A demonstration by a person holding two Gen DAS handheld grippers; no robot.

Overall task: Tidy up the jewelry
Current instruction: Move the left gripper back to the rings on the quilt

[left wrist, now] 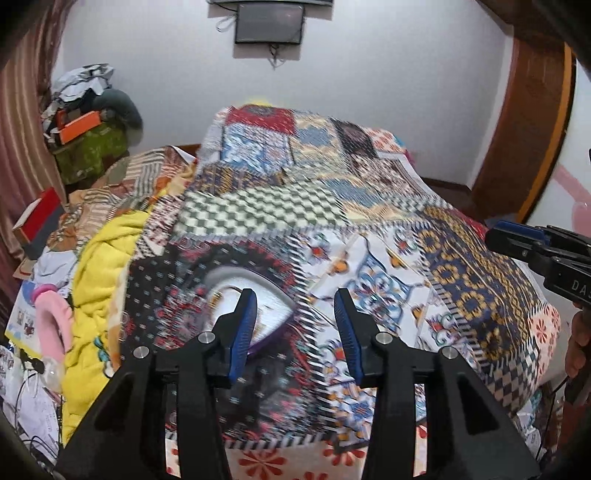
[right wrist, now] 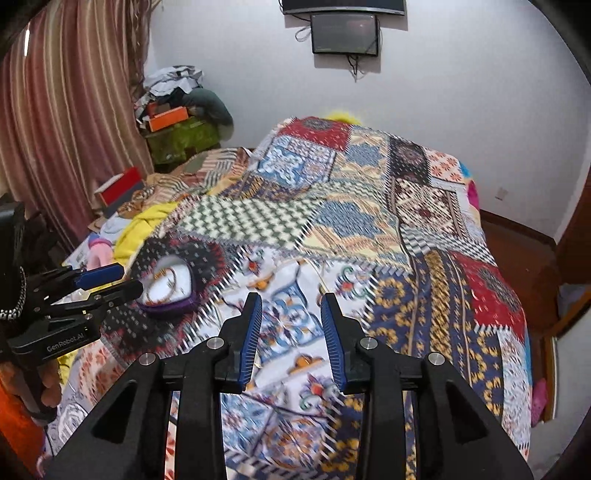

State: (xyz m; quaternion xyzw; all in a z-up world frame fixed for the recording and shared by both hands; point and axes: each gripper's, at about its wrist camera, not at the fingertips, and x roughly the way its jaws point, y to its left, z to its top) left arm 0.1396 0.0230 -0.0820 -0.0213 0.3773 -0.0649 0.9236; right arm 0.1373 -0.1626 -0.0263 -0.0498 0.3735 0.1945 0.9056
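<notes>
A purple heart-shaped jewelry box (right wrist: 173, 306) with a white lining lies open on the patchwork bedspread (right wrist: 332, 229). Gold jewelry (right wrist: 167, 283) lies inside it. In the left wrist view the box (left wrist: 275, 306) sits just ahead of my left gripper (left wrist: 295, 295), partly behind its left finger, and a blurred bit of gold jewelry (left wrist: 218, 295) shows. The left gripper is open and holds nothing. From the right wrist view the left gripper (right wrist: 129, 282) hovers at the box's left edge. My right gripper (right wrist: 291, 299) is open over the bedspread, to the right of the box, and is empty.
A yellow blanket (left wrist: 99, 266), a pink soft item (left wrist: 51, 325) and a red box (left wrist: 40, 214) lie left of the bedspread. A cluttered pile (left wrist: 88, 122) stands by the striped curtain (right wrist: 66, 129). A screen (right wrist: 345, 33) hangs on the far wall. A wooden frame (left wrist: 532, 122) stands at right.
</notes>
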